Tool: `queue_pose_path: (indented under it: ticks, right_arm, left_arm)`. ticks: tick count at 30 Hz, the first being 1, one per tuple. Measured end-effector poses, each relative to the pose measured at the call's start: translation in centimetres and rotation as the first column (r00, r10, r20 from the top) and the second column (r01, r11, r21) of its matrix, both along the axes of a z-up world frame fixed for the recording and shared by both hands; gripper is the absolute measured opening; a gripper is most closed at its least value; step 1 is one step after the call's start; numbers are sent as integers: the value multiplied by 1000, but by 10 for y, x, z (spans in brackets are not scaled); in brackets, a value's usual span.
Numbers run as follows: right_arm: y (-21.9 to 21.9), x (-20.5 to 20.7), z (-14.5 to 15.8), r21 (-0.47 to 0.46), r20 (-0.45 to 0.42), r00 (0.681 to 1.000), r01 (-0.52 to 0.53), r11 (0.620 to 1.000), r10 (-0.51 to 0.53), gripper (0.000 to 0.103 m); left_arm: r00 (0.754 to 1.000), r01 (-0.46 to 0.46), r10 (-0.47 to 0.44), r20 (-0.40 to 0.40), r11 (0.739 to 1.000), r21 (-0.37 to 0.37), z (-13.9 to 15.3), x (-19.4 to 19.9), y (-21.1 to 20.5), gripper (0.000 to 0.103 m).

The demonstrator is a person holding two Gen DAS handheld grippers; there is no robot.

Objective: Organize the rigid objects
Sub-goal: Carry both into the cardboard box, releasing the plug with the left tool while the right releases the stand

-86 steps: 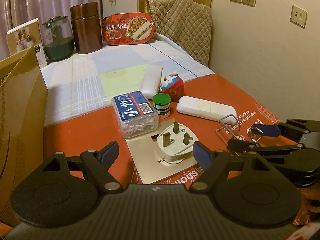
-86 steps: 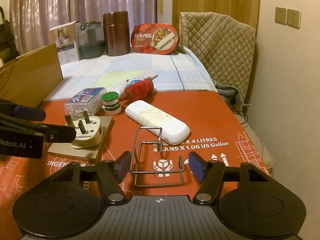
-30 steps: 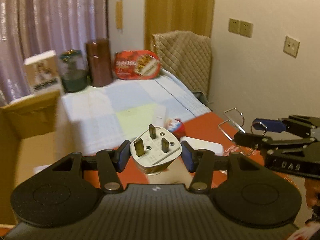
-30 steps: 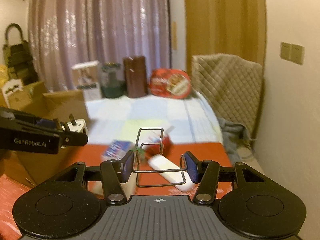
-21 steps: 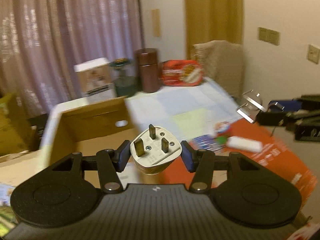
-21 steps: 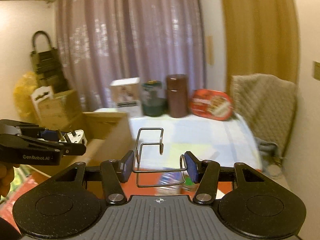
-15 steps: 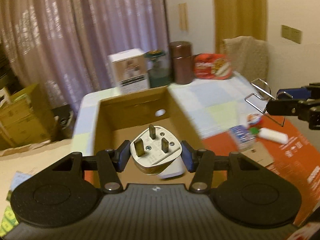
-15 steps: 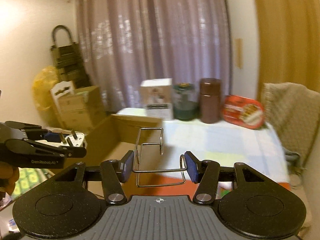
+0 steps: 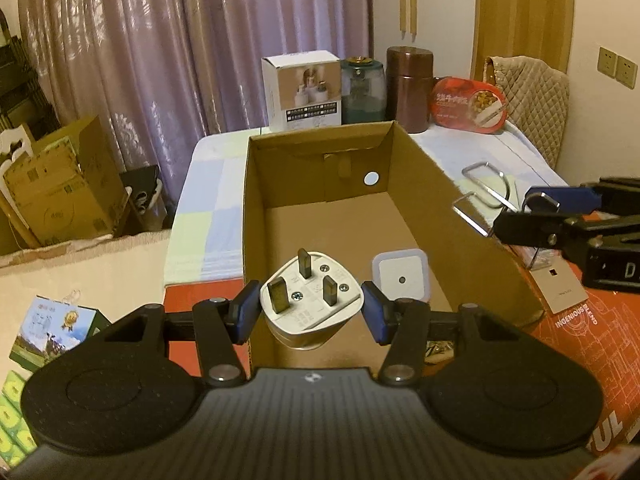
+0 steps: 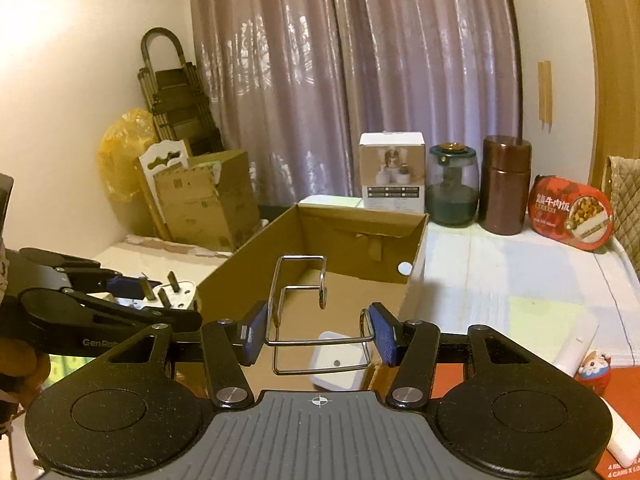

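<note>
A: What is changed from a second ago?

B: Both loads are carried off the orange desk [image 9: 576, 344] and brought over to the cardboard box [image 9: 420, 184]. The white plug [image 9: 310, 304] is clamped between the fingers of the left gripper [image 9: 311, 309], prongs up, and is now held over the near end of the box. The wire rack [image 10: 304, 312] is gripped at its sides by the right gripper [image 10: 316, 334], also above the box opening. Neither grip is altered; only the position is.

A: Meaning for the task?

B: The carry looks nearly done; release into the box is judged to be next. One item is already inside: a white square night light [image 9: 401, 278], lying on the box floor at the near right.

A: Edges, free room?

B: The box is open-topped, with tall walls. The far half of the floor is seen bare, so room is there. The plug is placed just left of the night light, so landing on it can be avoided if it is dropped straight. The rack is wider, and it is seen directly above the night light in the right wrist view; the right wall [image 10: 416, 276] is close. Both grippers are near each other over one opening, so crowding is a risk.
</note>
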State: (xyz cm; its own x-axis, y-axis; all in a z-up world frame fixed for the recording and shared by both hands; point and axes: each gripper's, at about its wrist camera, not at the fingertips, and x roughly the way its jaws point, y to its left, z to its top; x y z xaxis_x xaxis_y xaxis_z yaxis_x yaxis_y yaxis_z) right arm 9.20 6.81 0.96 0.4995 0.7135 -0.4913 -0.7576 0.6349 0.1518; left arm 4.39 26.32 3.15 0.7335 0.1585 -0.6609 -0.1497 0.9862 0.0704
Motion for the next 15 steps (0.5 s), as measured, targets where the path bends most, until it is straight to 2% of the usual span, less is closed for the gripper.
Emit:
queue_pose_path:
  ticks: [4,15]
  right_arm:
    - [10,1,-13,-38,-26,1000,-18,999,17,51]
    - [22,-4,-26,-116,-21,999,-43,992,41,51]
  left_arm:
    - [1000,7,-7,0,1000,-11,-4,5,5,49]
    - [1000,8,-8,-26,1000,-21,-17,14,7,49]
